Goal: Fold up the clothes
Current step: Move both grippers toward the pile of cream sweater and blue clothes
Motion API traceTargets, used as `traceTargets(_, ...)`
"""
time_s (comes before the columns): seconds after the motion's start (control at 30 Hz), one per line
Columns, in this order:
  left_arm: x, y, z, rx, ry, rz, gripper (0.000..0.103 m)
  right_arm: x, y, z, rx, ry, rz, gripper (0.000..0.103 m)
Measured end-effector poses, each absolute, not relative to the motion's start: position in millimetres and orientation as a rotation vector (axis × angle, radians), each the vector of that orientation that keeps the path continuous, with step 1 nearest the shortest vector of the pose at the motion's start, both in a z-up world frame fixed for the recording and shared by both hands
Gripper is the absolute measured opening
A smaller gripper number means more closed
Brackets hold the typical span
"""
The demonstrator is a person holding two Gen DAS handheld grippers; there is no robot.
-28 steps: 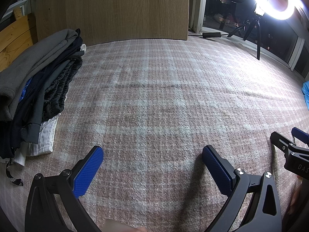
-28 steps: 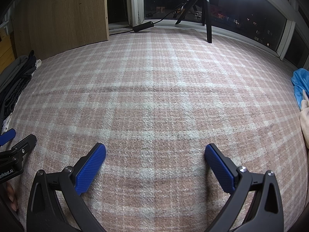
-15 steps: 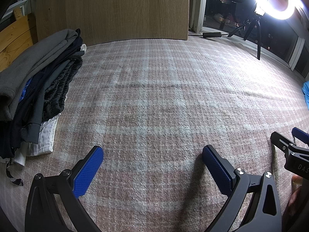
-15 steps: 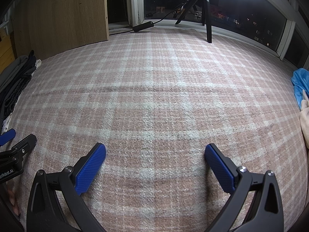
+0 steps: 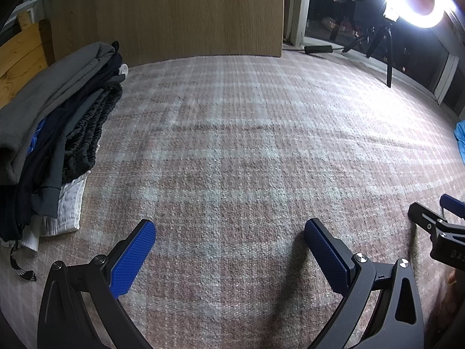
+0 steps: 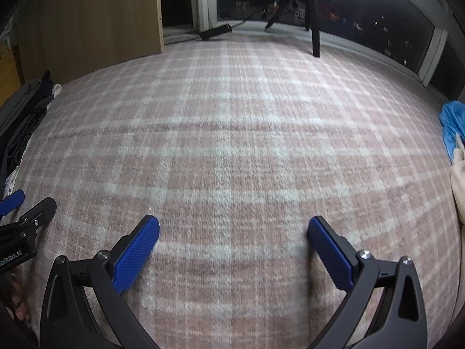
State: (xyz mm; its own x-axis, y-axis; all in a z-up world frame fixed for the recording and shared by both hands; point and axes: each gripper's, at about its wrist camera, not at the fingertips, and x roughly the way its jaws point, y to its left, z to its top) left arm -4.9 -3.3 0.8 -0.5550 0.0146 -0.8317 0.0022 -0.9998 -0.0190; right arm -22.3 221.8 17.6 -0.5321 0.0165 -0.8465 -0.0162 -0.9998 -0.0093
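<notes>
A stack of folded clothes [image 5: 49, 133], grey on top, dark and white below, sits at the left on the pink plaid blanket [image 5: 247, 145]; its edge shows in the right wrist view [image 6: 23, 128]. A blue garment [image 6: 452, 125] and a cream one [image 6: 459, 180] lie at the right edge. My left gripper [image 5: 229, 226] is open and empty low over the blanket. My right gripper [image 6: 232, 224] is open and empty too. Each gripper shows in the other's view, the right one [image 5: 436, 226] and the left one [image 6: 26, 218].
A wooden panel [image 5: 174, 14] stands at the back. A ring light on a tripod [image 5: 386, 43] stands at the far right by dark windows. A power strip [image 6: 215, 30] lies on the floor behind the blanket.
</notes>
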Motion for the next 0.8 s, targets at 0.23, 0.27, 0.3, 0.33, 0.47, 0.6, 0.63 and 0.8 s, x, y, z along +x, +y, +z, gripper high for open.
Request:
traceTargets(0.23, 4.0, -6.3, 18.1, -1.492, 0.053, 2.748, 0.095, 15.9, 238.6, 55.0, -1.49, 0.06, 2.7, 0.103)
traceTargets(0.27, 8.2, -7.4, 24.4, -1.481, 0.046, 2.742, 0.095, 22.1, 242.0, 61.6, -1.472, 0.067, 2.7, 0.103)
traceTargets(0.3, 12.3, -8.5, 30.7, -1.47, 0.039, 2.736, 0.095, 28.6, 246.1, 69.0, -1.46, 0.081, 2.703, 0.103)
traceTargets(0.33, 15.4, -9.7, 36.8, -1.454, 0.035, 2.741, 0.095, 36.9, 251.6, 78.9, -1.439, 0.097, 2.7, 0.103)
traceTargets(0.47, 27.7, -11.6, 68.5, -1.383, 0.034, 2.744, 0.095, 66.2, 269.9, 109.6, -1.335, 0.154, 2.698, 0.103)
traceTargets(0.6, 49.0, -1.5, 105.4, -1.261, 0.047, 2.741, 0.095, 90.8, 284.9, 142.2, -1.236, 0.175, 2.694, 0.103)
traceTargets(0.63, 54.8, 1.8, 115.6, -1.229, 0.045, 2.732, 0.095, 95.6, 286.8, 148.3, -1.214, 0.17, 2.692, 0.103)
traceTargets(0.8, 76.1, 18.5, 135.6, -1.137, 0.062, 2.709, 0.095, 118.8, 296.0, 174.3, -1.109, 0.146, 2.673, 0.103)
